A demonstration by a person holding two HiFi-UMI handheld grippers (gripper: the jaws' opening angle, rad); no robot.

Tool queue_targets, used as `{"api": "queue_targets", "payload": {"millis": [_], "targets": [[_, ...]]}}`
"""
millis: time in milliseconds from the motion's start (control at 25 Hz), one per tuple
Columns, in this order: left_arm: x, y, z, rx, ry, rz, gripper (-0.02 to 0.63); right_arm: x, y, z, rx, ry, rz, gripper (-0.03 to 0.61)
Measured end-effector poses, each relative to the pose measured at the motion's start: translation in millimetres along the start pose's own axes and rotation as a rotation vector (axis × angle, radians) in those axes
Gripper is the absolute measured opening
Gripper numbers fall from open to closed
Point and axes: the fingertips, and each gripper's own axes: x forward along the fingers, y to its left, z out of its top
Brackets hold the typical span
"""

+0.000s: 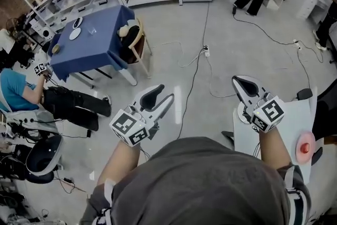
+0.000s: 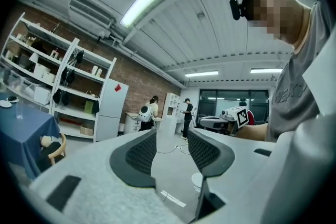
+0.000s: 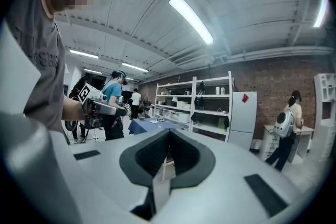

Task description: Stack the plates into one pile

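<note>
Your grey shirt fills the bottom of the head view, and both grippers stick out just above it over bare floor. Left gripper (image 1: 166,92) has its jaws wide apart with nothing between them. Right gripper (image 1: 238,80) has its tips pinched together, also on nothing.

The plates are way off in the upper left of the frame, on the blue table (image 1: 100,47). There's a white plate (image 1: 75,33) with a darker plate (image 1: 77,22) just beside it. They're too small to say much more, and being round they've got no long axis to line up with.

So it's all about direction. Your left gripper is the nearer one, but it points toward the upper right, so the table sits off at the far left edge of its own view. The right one is further away, yet the table sits just above its jaws. I'd say you need to turn left and close in before anything else.
</note>
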Motion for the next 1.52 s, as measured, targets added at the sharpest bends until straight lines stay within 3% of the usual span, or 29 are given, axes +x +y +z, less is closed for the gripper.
{"api": "queue_targets", "payload": {"millis": [120,320,640,840,1120,1280,1520], "targets": [[24,2,-7,-0.007,0.016,-0.014,0.172,-6,-19,-13,0.001,0.002,-0.022,-0.008],[63,13,-19,-0.010,0.077,-0.108,0.172,-20,-40,-29,0.048,-0.002,-0.111,-0.008],[167,-22,-80,-0.072,0.258,-0.374,0.172,-100,-74,-63,0.099,0.025,-0.337,-0.008],[245,-68,-151,-0.107,0.422,-0.526,0.172,-175,-97,-90,0.140,0.045,-0.481,-0.008],[335,-120,-271,-0.112,0.654,-0.634,0.172,-275,-118,-134,0.187,0.070,-0.654,-0.008],[371,-136,-337,-0.105,0.791,-0.641,0.173,-325,-125,-162,0.227,0.088,-0.740,-0.008],[405,-141,-421,-0.208,0.965,-0.579,0.173,-382,-125,-205,0.287,0.120,-0.830,-0.008]]}}
